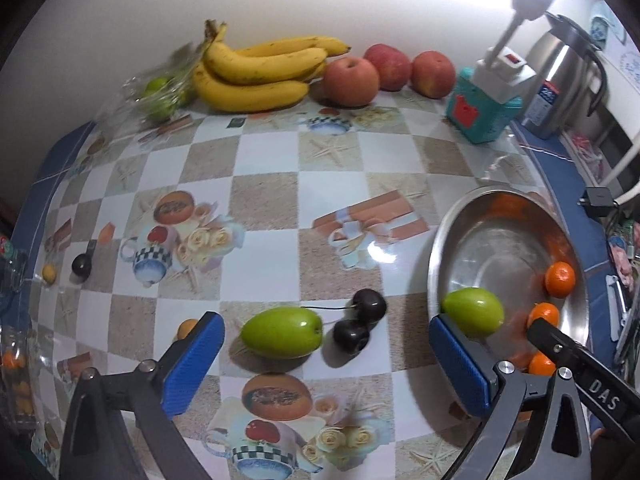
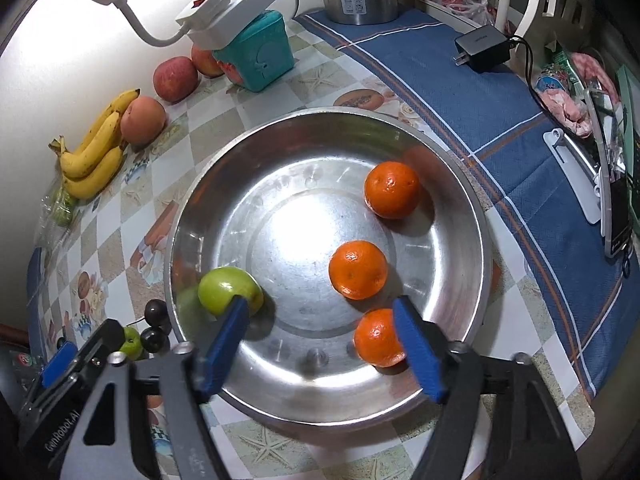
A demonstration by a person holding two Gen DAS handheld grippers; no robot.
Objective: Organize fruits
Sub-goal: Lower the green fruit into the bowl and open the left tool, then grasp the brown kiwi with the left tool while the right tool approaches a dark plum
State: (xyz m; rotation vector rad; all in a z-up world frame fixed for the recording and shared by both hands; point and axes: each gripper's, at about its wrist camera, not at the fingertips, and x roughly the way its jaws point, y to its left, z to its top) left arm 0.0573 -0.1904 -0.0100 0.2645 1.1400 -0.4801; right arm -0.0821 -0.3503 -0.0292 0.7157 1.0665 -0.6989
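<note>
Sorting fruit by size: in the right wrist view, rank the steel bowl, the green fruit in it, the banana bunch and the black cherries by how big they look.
1. steel bowl
2. banana bunch
3. green fruit, nearer the camera, so unsure against the bananas
4. black cherries

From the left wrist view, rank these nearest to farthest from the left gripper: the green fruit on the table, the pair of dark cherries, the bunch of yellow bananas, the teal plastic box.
1. Green fruit on the table: between the left gripper's open fingers.
2. Pair of dark cherries: just right of that fruit.
3 and 4. Bunch of yellow bananas, back left by the wall, and teal plastic box, back right: both far, too close to call.
</note>
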